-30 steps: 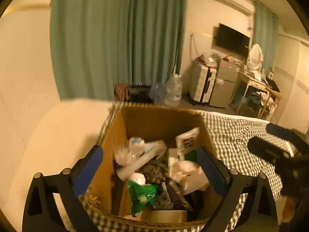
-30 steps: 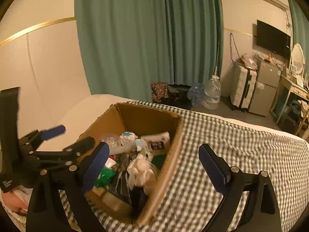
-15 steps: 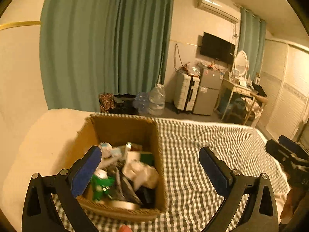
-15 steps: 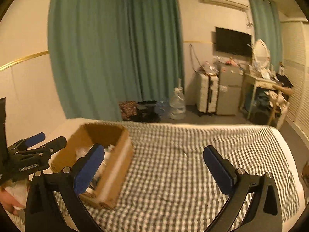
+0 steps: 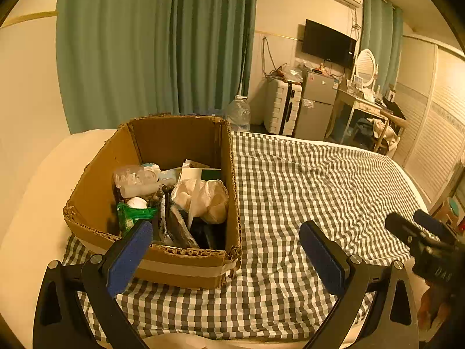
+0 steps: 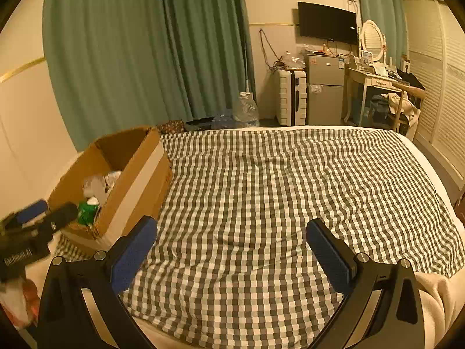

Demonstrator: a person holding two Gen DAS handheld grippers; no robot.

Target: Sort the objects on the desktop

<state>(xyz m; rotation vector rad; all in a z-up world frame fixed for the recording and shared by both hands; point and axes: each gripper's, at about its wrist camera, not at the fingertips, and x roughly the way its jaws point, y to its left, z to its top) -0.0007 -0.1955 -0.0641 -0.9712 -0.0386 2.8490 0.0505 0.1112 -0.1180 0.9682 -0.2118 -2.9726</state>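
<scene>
On checked bedspread (image 6: 261, 192): cardboard box (image 5: 162, 264); green curtains (image 6: 139, 46) behind.

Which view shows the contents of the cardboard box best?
The left wrist view: it looks down into the cardboard box, showing the green packet and white bag. The right wrist view shows the box side-on at frame left, most contents hidden behind its wall.

The things piled in the cardboard box (image 5: 186, 267) hide one another, so most are hard to name. From the right wrist, the box wall covers nearly all of them. The left tongs (image 6: 35, 218) look blurry there. The right tongs (image 5: 418, 232) are cut off by the picture's edge.
</scene>
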